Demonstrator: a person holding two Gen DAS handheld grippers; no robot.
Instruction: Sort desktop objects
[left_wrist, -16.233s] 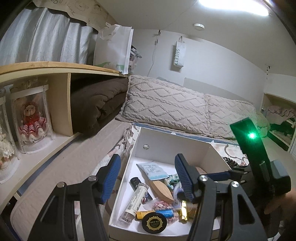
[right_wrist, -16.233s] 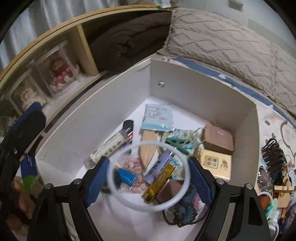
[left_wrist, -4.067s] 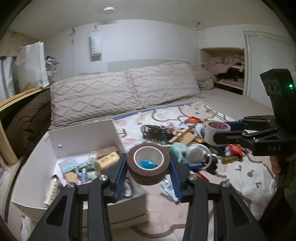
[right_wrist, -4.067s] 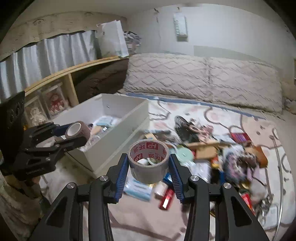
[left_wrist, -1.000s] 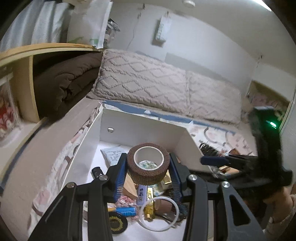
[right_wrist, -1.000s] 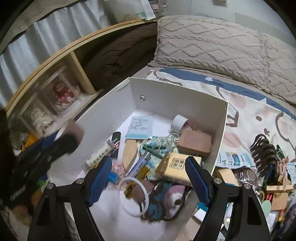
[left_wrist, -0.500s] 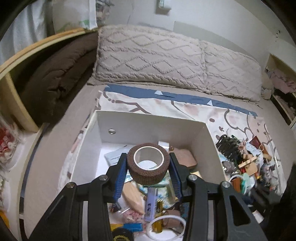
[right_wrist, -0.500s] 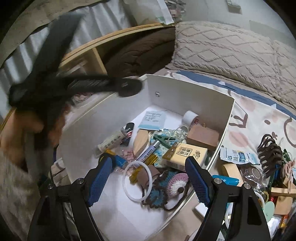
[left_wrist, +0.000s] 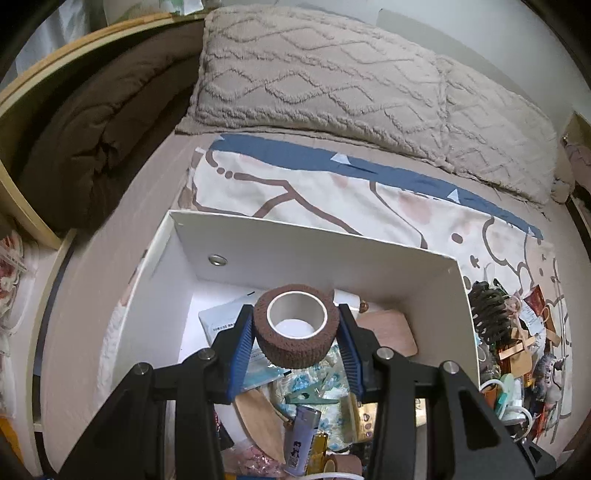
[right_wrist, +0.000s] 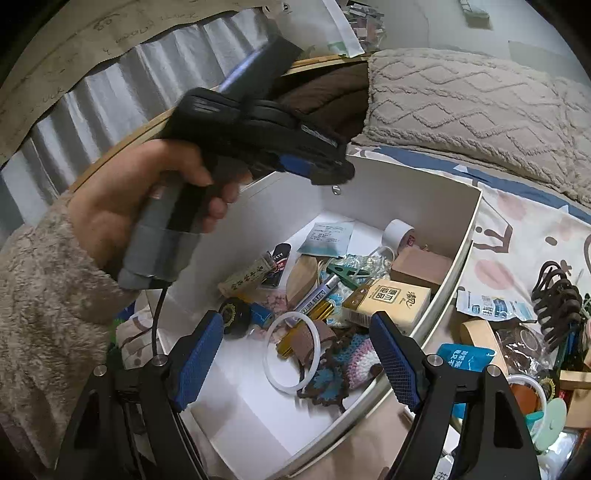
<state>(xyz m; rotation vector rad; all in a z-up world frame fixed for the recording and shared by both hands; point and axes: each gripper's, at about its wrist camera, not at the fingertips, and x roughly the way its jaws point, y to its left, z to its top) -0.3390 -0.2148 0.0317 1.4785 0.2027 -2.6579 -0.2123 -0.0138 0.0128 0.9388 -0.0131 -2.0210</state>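
My left gripper (left_wrist: 296, 341) is shut on a brown roll of bandage tape (left_wrist: 295, 334) and holds it above the white box (left_wrist: 332, 254), near the box's far wall. The box holds several small items, among them a white tape roll (right_wrist: 398, 233), a white ring (right_wrist: 291, 353) and a tan carton (right_wrist: 388, 301). My right gripper (right_wrist: 301, 363) is open and empty above the box's near side. The left gripper body, held in a hand (right_wrist: 122, 206), shows in the right wrist view over the box's left wall; its fingertips are hidden there.
Loose clutter lies on the patterned sheet right of the box: a dark hair claw (right_wrist: 556, 299), blue packets (right_wrist: 493, 306), a mint lid (right_wrist: 550, 417). Knitted pillows (left_wrist: 332, 88) line the back. A wooden shelf with a brown blanket (left_wrist: 92, 133) stands at left.
My left gripper has tilted down and moved closer over the box with the brown roll still in it. My right gripper has pulled back a little and stays open.
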